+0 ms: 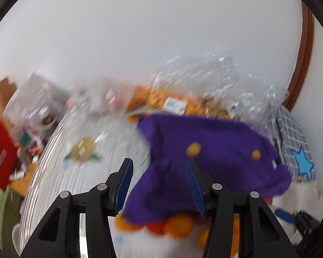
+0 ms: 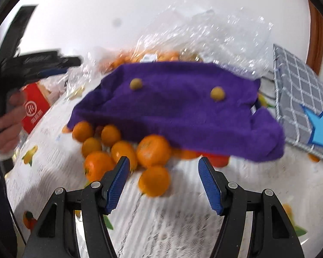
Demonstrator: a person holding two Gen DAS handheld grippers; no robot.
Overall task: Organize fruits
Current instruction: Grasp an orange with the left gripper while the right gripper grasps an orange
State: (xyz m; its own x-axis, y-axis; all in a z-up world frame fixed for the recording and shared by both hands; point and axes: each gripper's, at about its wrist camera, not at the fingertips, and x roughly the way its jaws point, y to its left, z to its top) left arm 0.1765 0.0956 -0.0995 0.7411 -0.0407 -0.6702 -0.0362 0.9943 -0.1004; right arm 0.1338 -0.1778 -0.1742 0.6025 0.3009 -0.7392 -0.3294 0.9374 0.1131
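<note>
Sorting has hardly begun, by the look of it. A purple cloth [image 2: 174,105] is draped over a heap of fruit on the tabletop [image 2: 258,193], which wears a white covering printed with small citrus motifs. Oranges [image 2: 154,152] lie loose along the near edge of the cloth, several touching one another, one [image 2: 154,180] a little apart and closest to the right tool [image 2: 164,173]. More fruit evidently sits under the cloth; its count cannot be told. Two small yellowish round fruits [image 2: 136,83] rest on top of the cloth, well apart from each other. Behind the cloth a clear plastic bag [image 2: 204,32] holds more orange fruit, seemingly untouched. The right tool stands moderately wide and empty, its jaws pointing at the loose oranges without touching any. The left tool [image 1: 159,176] is narrower, also empty, its jaws framing the cloth's near edge in the blurred left wrist view; from the right view it hangs clear of the pile at the left, gripped by a hand [image 2: 6,120]. No receiving container can be identified. A grey checked box [image 2: 299,99] with a blue star stands at the right, and a red carton [image 2: 33,107] at the left. Remaining: the cloth to come off and all the fruit to be grouped.
</note>
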